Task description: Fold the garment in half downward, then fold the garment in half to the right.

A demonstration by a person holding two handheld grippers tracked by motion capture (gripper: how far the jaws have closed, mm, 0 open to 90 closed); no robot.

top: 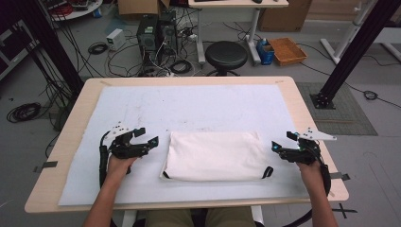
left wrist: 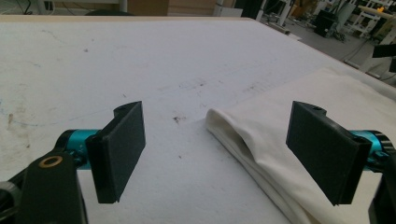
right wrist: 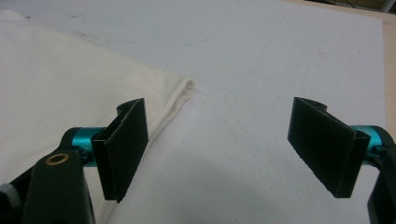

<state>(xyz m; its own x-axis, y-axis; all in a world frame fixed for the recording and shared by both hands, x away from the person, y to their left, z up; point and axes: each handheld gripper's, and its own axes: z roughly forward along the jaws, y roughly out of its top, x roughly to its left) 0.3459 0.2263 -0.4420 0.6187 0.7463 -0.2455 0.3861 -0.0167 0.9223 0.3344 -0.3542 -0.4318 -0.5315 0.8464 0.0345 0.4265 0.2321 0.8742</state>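
Note:
A folded cream cloth bag (top: 215,155) with black handles lies flat on the white mat (top: 189,109), near the table's front edge. My left gripper (top: 145,135) sits just left of the bag, open, nothing between its jaws. Its own view shows the bag's folded corner (left wrist: 243,140) ahead, between the two pads and touching neither. My right gripper (top: 283,141) rests just right of the bag, also open and empty. In the right gripper view the bag's corner (right wrist: 180,95) lies beyond the left pad (right wrist: 123,149), with bare mat between the pads.
The wooden table (top: 75,118) borders the mat on all sides. Behind the table are a black stool (top: 226,54), computer towers with tangled cables (top: 156,33) and a cardboard tray (top: 287,50). A black frame post (top: 350,52) stands at the right.

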